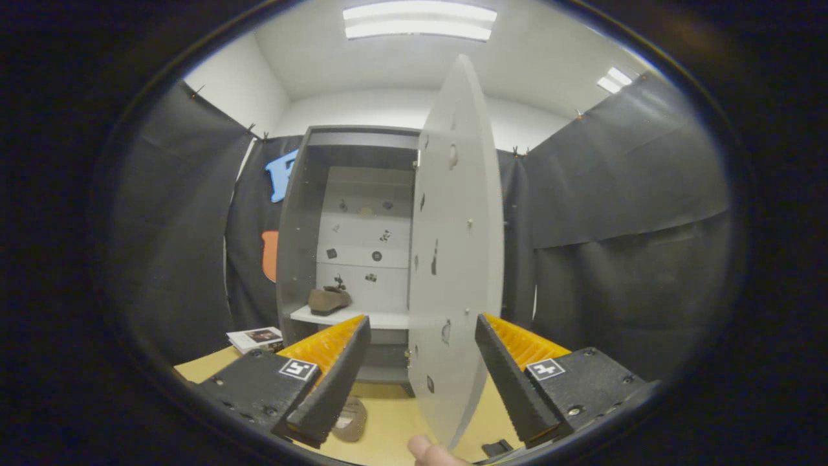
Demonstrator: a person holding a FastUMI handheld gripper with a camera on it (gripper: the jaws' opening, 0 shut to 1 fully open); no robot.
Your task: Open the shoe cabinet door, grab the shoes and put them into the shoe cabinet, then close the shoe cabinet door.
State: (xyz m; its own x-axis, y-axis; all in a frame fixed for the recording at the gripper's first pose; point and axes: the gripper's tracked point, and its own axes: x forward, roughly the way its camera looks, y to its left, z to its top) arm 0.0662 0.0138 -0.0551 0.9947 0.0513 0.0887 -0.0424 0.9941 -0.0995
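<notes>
**Door open, one shoe shelved, one still on the table**

The shoe cabinet [352,246] stands on the table [388,427], and everything here is placed from it. Its door [456,259] is swung out wide towards the camera, hinged on the cabinet's right side, so its inner face and near edge stand between the fingers of the hand-held gripper [419,382]. The fingers are spread well apart and clamp nothing; the door edge passes through the gap, nearer the right finger, and whether it touches either finger cannot be told.

Inside the cabinet, on its pale shelf [349,317], a brown shoe [328,299] already sits towards the left. In front of the cabinet, on the table below the left finger, lies a second shoe [352,419], partly hidden by that finger. A booklet [255,338] rests on the table just left of the cabinet's foot. A fingertip [428,450] shows at the door's lower edge.

The step in hand looks like fetching the remaining shoe. To do it well, draw the gripper clear of the door without knocking it shut, drop to the shoe in front of the cabinet, straddle its side wall or heel with the fingers wide, close firmly, then carry it onto the shelf beside the first one
</notes>
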